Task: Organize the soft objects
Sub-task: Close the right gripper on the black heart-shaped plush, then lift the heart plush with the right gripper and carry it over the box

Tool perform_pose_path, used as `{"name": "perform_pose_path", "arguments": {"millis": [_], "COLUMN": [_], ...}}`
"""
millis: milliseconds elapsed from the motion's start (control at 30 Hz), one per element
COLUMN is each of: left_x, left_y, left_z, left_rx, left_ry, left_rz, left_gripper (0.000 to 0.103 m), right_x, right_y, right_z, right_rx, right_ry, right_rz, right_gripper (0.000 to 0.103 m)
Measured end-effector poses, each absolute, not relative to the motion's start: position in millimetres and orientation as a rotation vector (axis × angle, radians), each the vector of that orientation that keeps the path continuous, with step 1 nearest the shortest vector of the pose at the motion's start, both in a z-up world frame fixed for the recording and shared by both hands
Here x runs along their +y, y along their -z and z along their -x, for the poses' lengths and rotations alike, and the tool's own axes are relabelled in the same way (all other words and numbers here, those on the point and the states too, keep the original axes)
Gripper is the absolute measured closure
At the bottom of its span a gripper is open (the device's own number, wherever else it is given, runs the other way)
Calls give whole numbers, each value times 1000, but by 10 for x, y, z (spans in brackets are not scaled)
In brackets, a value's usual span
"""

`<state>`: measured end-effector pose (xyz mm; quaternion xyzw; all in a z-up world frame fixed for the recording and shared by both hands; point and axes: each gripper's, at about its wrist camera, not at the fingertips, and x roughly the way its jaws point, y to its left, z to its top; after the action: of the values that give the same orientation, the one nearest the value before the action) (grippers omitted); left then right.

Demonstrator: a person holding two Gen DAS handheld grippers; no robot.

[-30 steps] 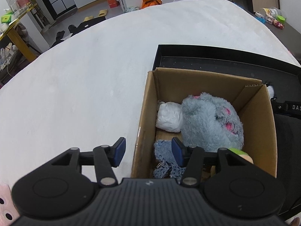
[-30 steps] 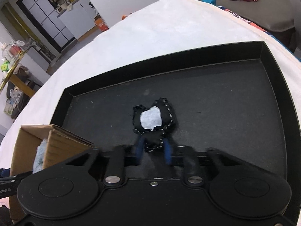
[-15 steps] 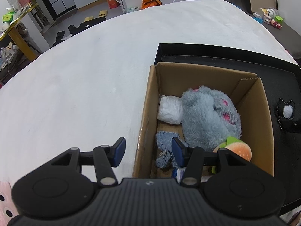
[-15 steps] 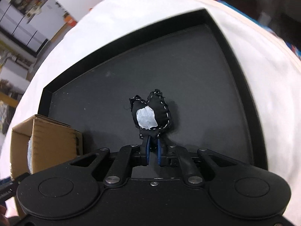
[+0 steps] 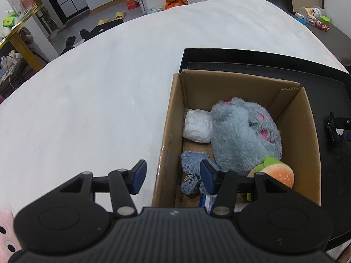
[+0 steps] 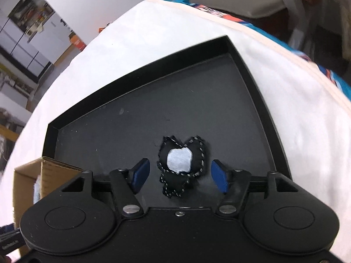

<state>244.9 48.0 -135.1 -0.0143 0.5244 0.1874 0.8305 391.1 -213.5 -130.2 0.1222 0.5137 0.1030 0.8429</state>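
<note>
A small black felt toy (image 6: 182,164) with a white patch and dashed stitching lies on the black tray (image 6: 153,114). My right gripper (image 6: 180,175) is open, its blue pads on either side of the toy, apart from it. My left gripper (image 5: 172,175) is open and empty, straddling the left wall of the cardboard box (image 5: 171,118). The box holds a grey plush (image 5: 243,133), a white bundle (image 5: 197,126), a blue knitted piece (image 5: 193,164) and a burger toy (image 5: 276,173). The black toy's edge (image 5: 333,131) shows at the right of the left wrist view.
The box and the tray (image 5: 258,59) stand on a white cloth-covered table (image 5: 87,100). A pink spotted soft thing (image 5: 5,228) lies at the lower left edge. The box corner (image 6: 52,171) shows left of my right gripper. Room clutter lies beyond the table.
My right gripper has opened and let go of the black felt toy, which now lies on the tray. The left gripper has barely moved.
</note>
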Motion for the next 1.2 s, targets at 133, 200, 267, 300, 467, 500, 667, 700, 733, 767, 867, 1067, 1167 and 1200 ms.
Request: {"name": "perform_pose_path", "arguments": {"millis": [133,200,267,300,467,500,667,700,733,767,867,1067,1167,1200], "left_x": [472,468,459,450,408,409,422,422,422,420,420,433,450,462], "left_y": [1358,1375,1372,1366,1365,1366,1375,1377,1375,1370,1342,1291,1270,1263], "left_z": [-2457,-2465,-2474,-2478,-2446,-2436,-2374,-2363,-2349,-2334,-2298,-2226,-2182,-2164], "left_rx": [1114,1123,1123,1120,1115,1116,1122,1124,1124,1122,1113,1100,1099,1100], "left_ry": [-393,-391,-393,-388,-375,-373,-373,-373,-372,-372,-368,-370,-369,-367], "left_rz": [33,32,32,31,19,21,15,12,9,6,4,5,15,17], "left_gripper": [51,51,51,51,51,51,51,51,51,51,51,51,51,51], "right_x": [-2021,-1955,-1872,-1820,-1841,-1847,-1864,-1869,-1878,-1895,-1944,-1976,-2001,-2010], "right_y": [1345,1374,1364,1375,1344,1331,1209,1183,1176,1155,1099,947,869,845], "right_z": [-3943,-3921,-3893,-3888,-3800,-3787,-3690,-3664,-3662,-3649,-3619,-3478,-3451,-3441], "right_rx": [1076,1064,1048,1047,1064,1068,1053,1046,1042,1039,1027,994,968,959], "right_ry": [-221,-219,-217,-220,-242,-245,-247,-250,-251,-251,-249,-266,-269,-269], "right_rz": [-190,-148,-68,-51,-53,-62,-98,-100,-101,-107,-132,-185,-205,-210], "right_gripper": [41,42,55,58,65,65,65,65,65,65,65,65,65,65]}}
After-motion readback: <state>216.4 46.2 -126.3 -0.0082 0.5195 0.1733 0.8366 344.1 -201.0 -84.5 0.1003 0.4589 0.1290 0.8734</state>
